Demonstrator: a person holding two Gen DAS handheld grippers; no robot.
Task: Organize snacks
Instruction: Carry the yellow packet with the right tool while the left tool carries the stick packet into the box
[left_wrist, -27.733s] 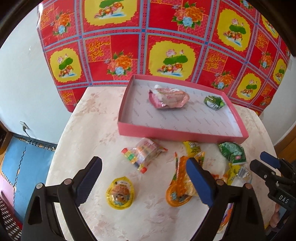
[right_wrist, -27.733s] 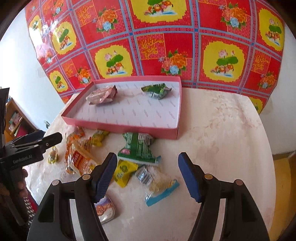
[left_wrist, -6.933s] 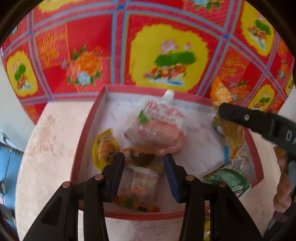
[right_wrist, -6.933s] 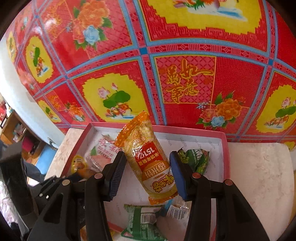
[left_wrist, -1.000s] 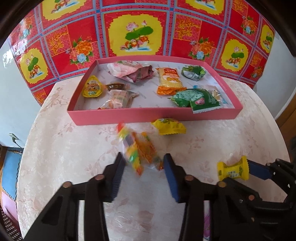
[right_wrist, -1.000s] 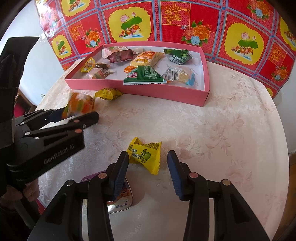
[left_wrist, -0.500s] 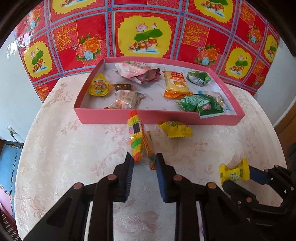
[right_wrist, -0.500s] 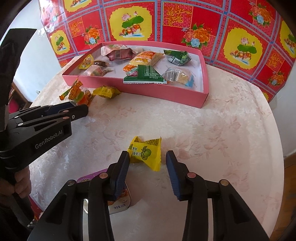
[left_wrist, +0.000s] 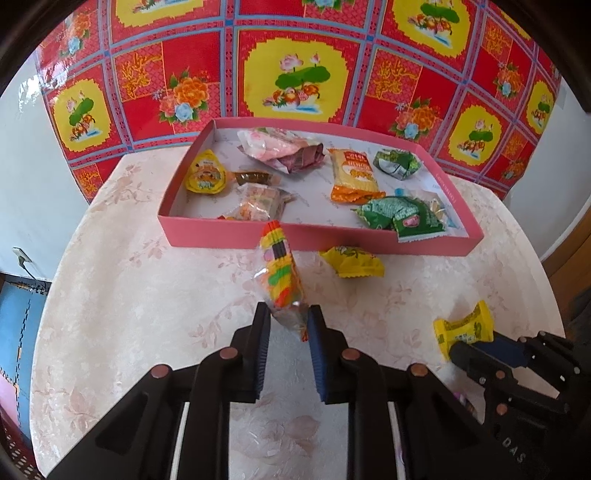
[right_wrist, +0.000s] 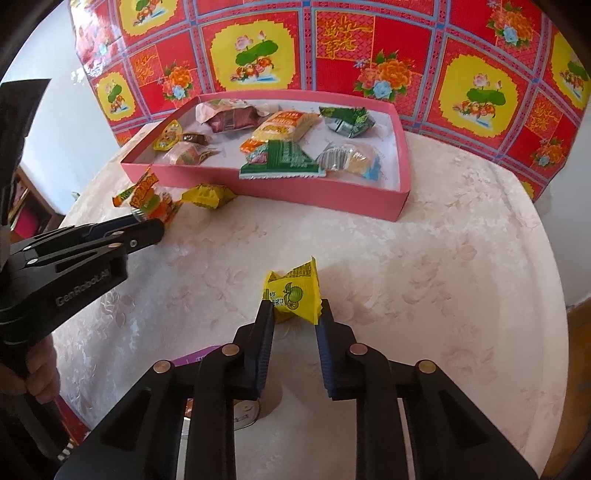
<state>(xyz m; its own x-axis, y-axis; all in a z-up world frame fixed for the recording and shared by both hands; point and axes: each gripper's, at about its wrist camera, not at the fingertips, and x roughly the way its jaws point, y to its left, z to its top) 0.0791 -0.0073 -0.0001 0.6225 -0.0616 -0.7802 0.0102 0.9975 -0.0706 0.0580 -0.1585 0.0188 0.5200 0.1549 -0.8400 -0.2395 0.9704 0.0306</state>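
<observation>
Since half a second ago, the multicoloured candy bag (left_wrist: 280, 275) has tilted more upright in the left hand-held gripper (left_wrist: 287, 325), and the yellow lime-printed packet (right_wrist: 294, 295) has come off the surface (left_wrist: 147, 295), pinched in the right hand-held gripper (right_wrist: 294, 317). Both snacks hang in front of the pink box (left_wrist: 436, 245), which stands at the far side against the red-and-yellow cloth (left_wrist: 295, 74) and already holds most of the packets.

The candy bag is clamped only by its lower crimped end, so most of its length stands free above the jaws. I reckon a quick swing toward the box could make it flop over or slide out of the pads. The lime packet is caught by one edge too, its body sticking out forward; the slick wrapper could twist loose for the same reason.

Another yellow packet (left_wrist: 352, 262) lies on the surface just beside the box's near wall. A low carry over it might clip the wall or nudge that packet further along. The two grippers are near each other, the left one just ahead and to the side of the right, so both heading for the box at once could bump. A purple-lidded tin (right_wrist: 236, 406) sits under the right gripper, mostly hidden.
</observation>
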